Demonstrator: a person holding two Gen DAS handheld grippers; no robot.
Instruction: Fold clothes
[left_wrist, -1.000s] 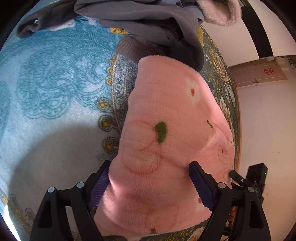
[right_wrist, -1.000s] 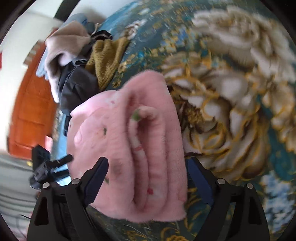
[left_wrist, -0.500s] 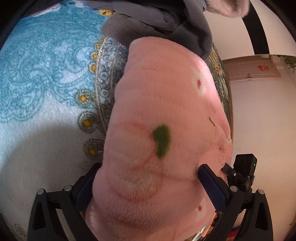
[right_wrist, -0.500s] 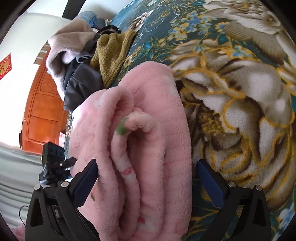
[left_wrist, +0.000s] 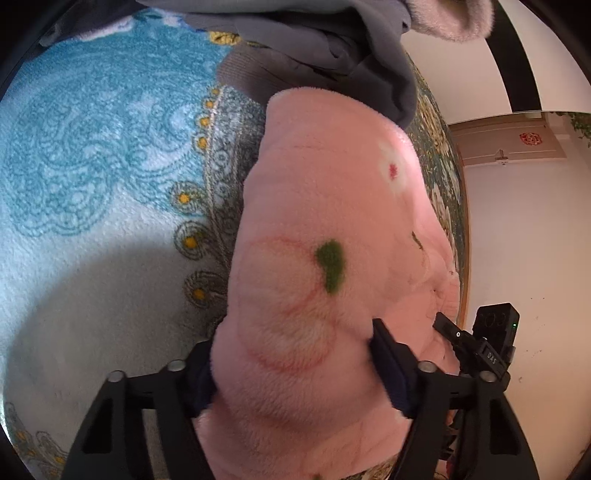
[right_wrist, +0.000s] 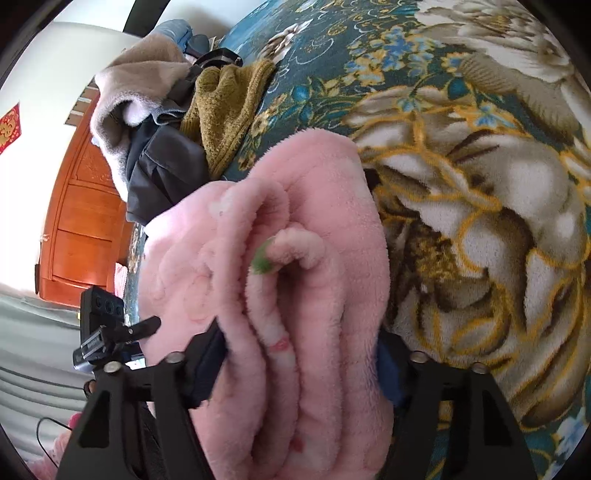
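A folded pink fleece garment (left_wrist: 314, 221) with a green leaf print lies on a patterned blanket. In the left wrist view it fills the middle, and my left gripper (left_wrist: 293, 354) is shut on its near end, the fingers pressing dents into the pile. From the right wrist view the same pink fleece garment (right_wrist: 325, 192) shows its stacked folded edges. My right gripper (right_wrist: 299, 354) is shut on that end, fabric bulging between the fingers. Both fingertips are partly buried in fleece.
A heap of grey clothes (left_wrist: 314, 40) lies just beyond the pink garment, touching its far edge. The heap also holds a mustard knit (right_wrist: 225, 107) and a beige fleece (right_wrist: 140, 74). Blue paisley blanket (left_wrist: 92, 147) spreads left; floral blanket (right_wrist: 480, 147) spreads right. An orange door (right_wrist: 81, 229) stands behind.
Both grippers stood wider around the pink garment half a second ago. Their fingers have since closed in and now squeeze it. The garment sits slightly farther from both cameras.
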